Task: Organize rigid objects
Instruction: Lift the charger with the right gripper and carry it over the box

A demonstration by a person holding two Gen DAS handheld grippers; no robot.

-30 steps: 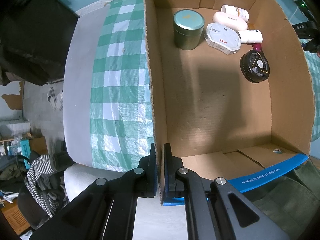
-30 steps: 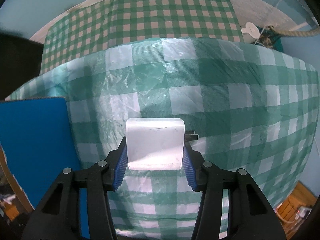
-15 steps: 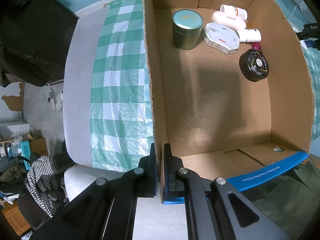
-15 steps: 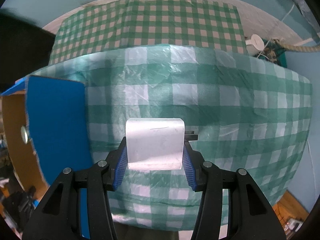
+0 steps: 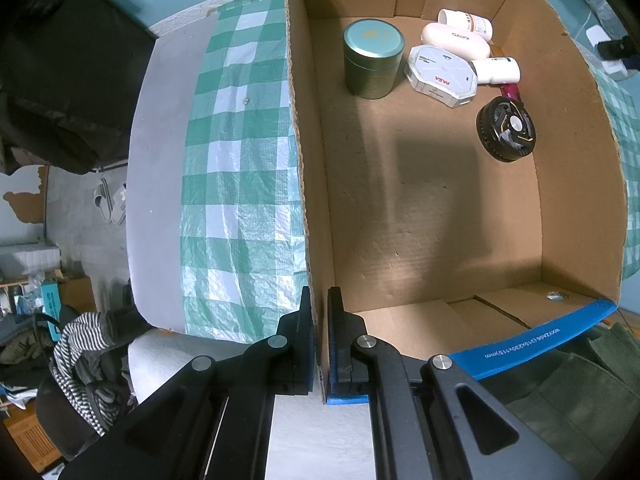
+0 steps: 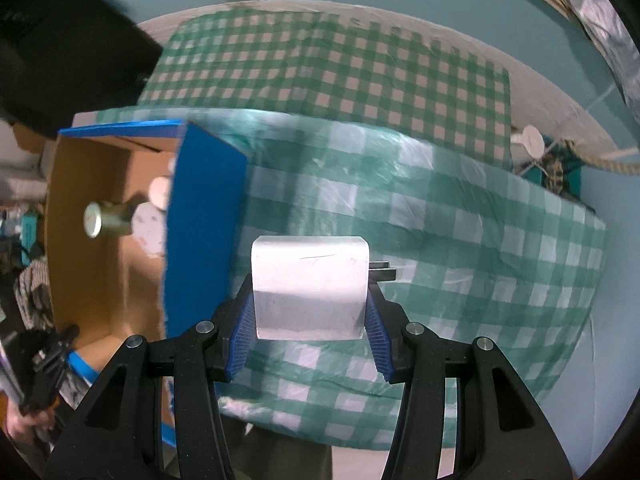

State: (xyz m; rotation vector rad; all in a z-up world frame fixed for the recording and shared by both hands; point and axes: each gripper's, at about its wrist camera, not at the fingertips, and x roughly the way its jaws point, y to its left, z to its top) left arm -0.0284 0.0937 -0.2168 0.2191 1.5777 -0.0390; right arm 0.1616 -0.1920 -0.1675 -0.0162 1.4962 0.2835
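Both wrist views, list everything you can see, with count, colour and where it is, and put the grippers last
cardboard box: one, brown with blue taped edges, on the checked cloth
round tin: one, green, upright at the box's far end
octagonal case: one, white, lying beside the tin
bottles: three, white, lying at the far end
round black part: one, black, by the box's right wall
white block: one, white, metal prongs on its side, above the cloth
checked cloth: green and white, under the box
left gripper: shut on the box's wall
right gripper: shut on the white block
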